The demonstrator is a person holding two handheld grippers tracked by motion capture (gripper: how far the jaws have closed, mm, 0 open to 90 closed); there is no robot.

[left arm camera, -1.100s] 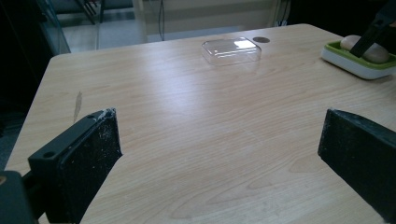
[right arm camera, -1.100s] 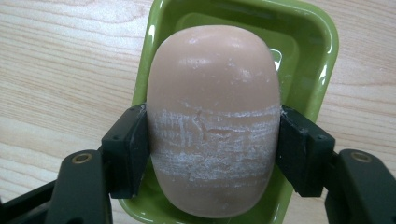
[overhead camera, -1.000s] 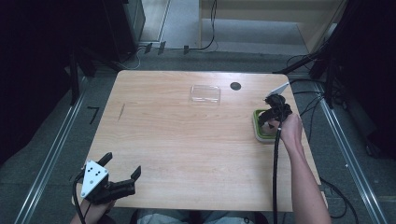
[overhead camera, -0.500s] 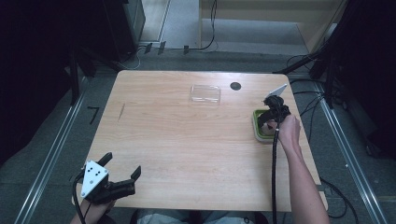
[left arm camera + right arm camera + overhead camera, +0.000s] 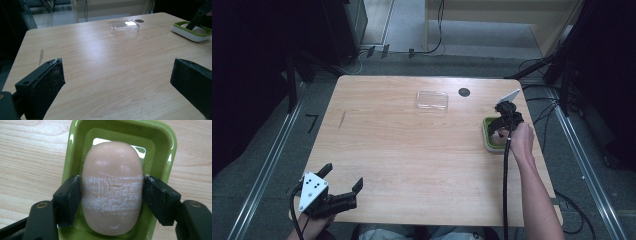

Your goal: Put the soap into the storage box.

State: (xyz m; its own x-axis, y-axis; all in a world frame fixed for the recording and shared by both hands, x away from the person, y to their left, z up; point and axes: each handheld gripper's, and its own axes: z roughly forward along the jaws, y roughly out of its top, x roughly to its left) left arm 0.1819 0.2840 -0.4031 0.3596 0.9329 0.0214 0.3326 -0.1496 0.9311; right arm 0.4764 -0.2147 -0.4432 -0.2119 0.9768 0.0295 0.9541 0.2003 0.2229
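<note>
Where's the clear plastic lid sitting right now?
In the high view the clear lid lies flat at the table's far edge, just left of a dark round hole, apart from the green soap dish on the right.

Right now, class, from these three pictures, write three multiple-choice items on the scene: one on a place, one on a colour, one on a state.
1. Where does the soap bar lie?
A. on the floor
B. in the dish
C. on a shelf

2. What colour is the dish?
A. green
B. red
C. blue

3. How do the left gripper's fingers stand?
A. shut
B. shut on a cloth
C. wide open

Answers: 1 B, the dish's rim rings the bar; 2 A, its walls are green; 3 C, bare table shows between them.
</note>
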